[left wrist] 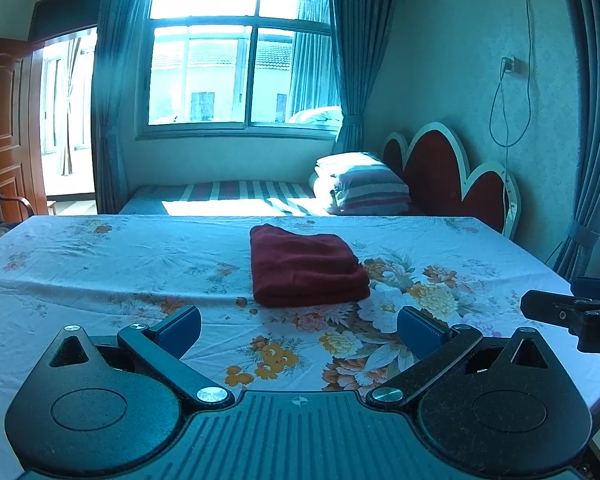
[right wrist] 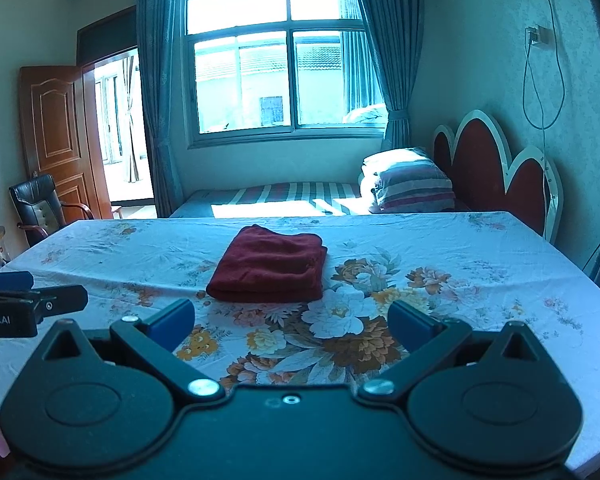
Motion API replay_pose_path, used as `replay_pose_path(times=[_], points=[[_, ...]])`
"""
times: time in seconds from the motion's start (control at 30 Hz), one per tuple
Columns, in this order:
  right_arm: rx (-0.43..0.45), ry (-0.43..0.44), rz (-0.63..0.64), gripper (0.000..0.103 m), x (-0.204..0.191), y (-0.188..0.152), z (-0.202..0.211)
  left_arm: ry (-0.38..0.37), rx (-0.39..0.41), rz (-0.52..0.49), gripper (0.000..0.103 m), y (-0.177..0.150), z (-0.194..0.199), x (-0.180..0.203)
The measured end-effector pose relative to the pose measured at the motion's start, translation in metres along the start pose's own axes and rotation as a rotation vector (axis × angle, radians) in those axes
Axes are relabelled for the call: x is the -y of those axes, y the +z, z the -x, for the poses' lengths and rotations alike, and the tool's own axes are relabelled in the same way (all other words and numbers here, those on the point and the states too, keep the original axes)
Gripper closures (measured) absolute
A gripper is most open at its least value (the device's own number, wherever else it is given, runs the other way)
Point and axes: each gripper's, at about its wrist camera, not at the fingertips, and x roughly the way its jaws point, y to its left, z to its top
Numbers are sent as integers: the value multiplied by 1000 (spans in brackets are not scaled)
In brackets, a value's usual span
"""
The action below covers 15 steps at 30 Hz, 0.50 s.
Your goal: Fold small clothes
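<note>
A: Jaws on the left gripper (left wrist: 299, 326) and the right gripper (right wrist: 291, 320) both stand wide apart, holding nothing, hovering above the floral-clothed surface (left wrist: 100, 264).

B: And the dark red garment (left wrist: 306, 266)?

A: It lies folded in a neat rectangle mid-surface, ahead of both grippers, touching neither.

B: So the fold looks done?

A: I'd judge so. If tidying remains, come in low, pinch only loose corners, and keep the stacked layers aligned.
</note>
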Motion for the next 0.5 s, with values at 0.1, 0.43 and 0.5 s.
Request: replay_pose_path(times=[0.1, 0.43, 0.5], points=[[-1, 2, 2, 0, 0, 0, 0, -2, 0, 3, 0, 0, -1, 0], [-6, -5, 5, 0, 2, 0, -1, -5, -2, 1, 0, -1, -2, 1], [-4, -4, 4, 0, 3, 0, -1, -5, -2, 1, 0, -1, -1, 1]])
